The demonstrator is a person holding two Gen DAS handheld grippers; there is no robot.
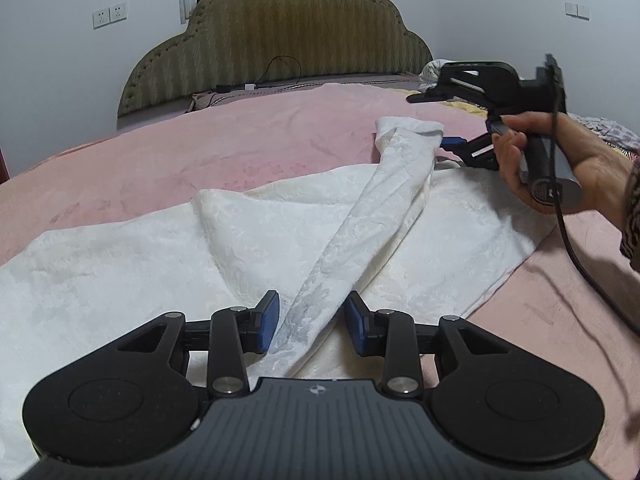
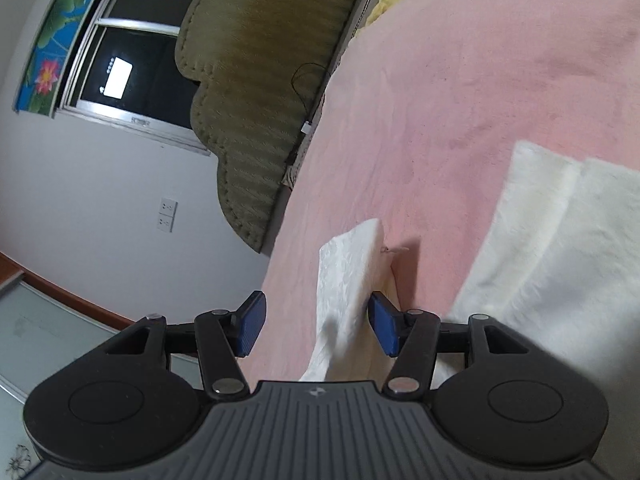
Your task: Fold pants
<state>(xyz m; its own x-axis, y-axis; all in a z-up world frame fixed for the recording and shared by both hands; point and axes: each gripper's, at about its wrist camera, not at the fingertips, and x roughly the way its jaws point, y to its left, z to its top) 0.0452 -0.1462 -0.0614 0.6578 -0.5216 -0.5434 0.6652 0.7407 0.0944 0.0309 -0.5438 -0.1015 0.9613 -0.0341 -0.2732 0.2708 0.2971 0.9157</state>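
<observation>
Light: soft, even indoor light, moderately bright; the white walls look grey-blue.
Window [image 2: 132,68]: dark glass, with one bright rectangular reflection blown out to white.
Shadows: faint ones beside the raised pants [image 2: 352,276] on the bed [image 2: 480,80].
Glare: small glints on the metal pins of each claw.
Blur: the pants fabric nearest the right claw [image 2: 316,328] is smeared; the left view is sharp.
Distortion: strong fisheye bending, dark corners.
</observation>
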